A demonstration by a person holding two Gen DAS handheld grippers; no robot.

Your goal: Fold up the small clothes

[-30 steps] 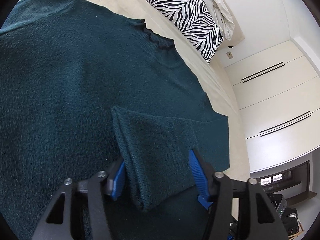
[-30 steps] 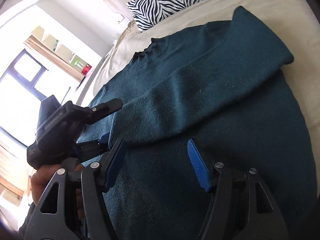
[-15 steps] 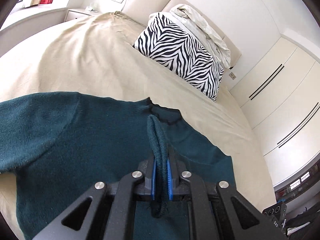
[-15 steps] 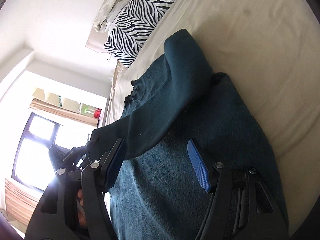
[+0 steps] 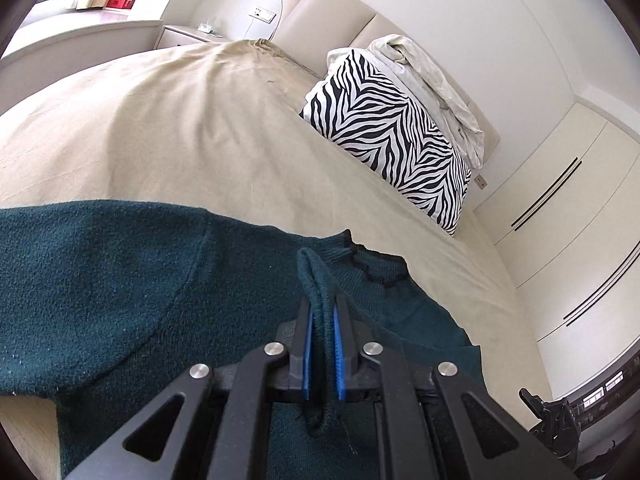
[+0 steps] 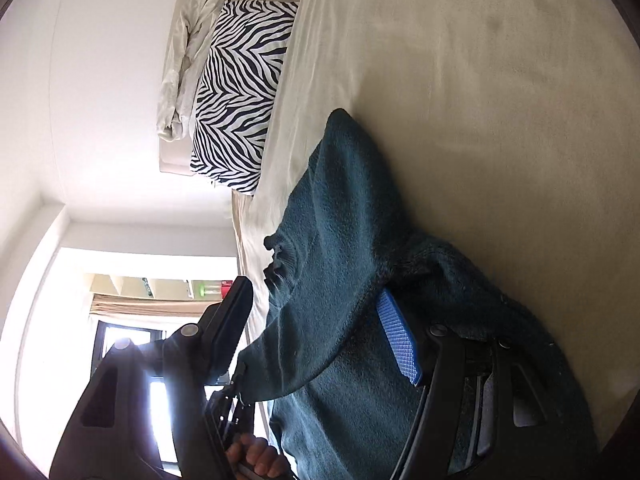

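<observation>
Two views: left hand-held gripper (image 5: 321,334) pinches sweater (image 5: 100,280) cuff; right hand-held gripper (image 6: 316,320) gapes.

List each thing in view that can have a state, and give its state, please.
sweater: lying on the bed, partly folded, one sleeve lifted.
sleeve: pinched in the left gripper.
left gripper: shut on the sleeve.
right gripper: open, sweater fabric between its fingers, not pressed.
zebra pillow: leaning at the headboard.
cream cloth: crumpled on top of the pillow.
bed: covered with a beige sheet.
</observation>
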